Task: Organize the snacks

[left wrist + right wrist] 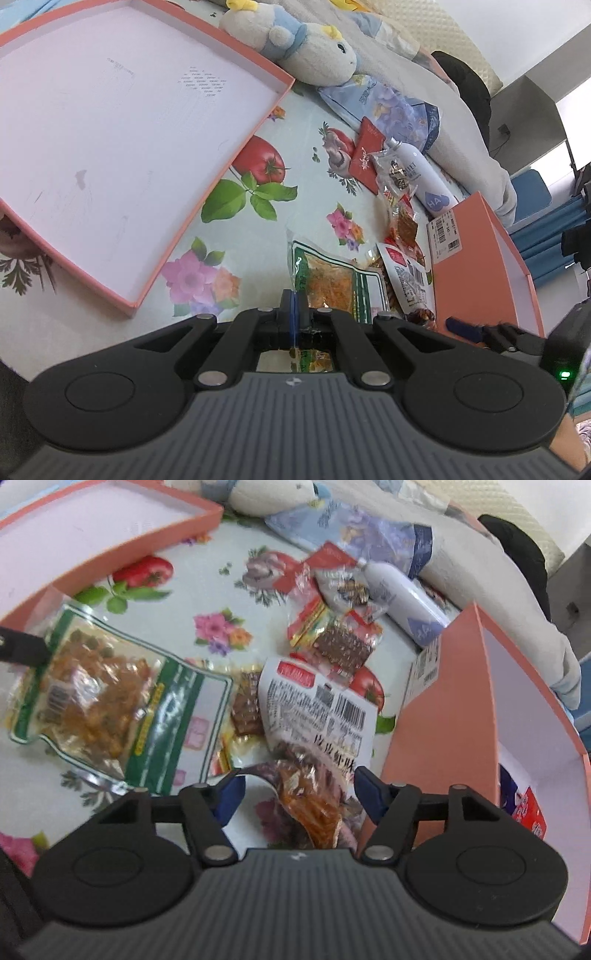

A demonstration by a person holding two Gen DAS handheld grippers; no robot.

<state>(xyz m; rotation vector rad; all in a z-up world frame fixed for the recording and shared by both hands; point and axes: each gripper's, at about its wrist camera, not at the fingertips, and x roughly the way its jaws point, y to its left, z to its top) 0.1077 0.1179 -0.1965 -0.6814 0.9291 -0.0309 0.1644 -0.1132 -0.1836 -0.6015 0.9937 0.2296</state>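
Two pink boxes [122, 122] [476, 266], one white bottle [421, 173], one plush toy [295, 48], one green-edged snack packet [110, 701], several smaller packets, number unclear.

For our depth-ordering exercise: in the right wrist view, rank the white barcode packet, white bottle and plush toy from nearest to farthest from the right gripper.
1. White barcode packet, just ahead of the right gripper.
2. White bottle, farther back, right.
3. Plush toy, at the top edge.
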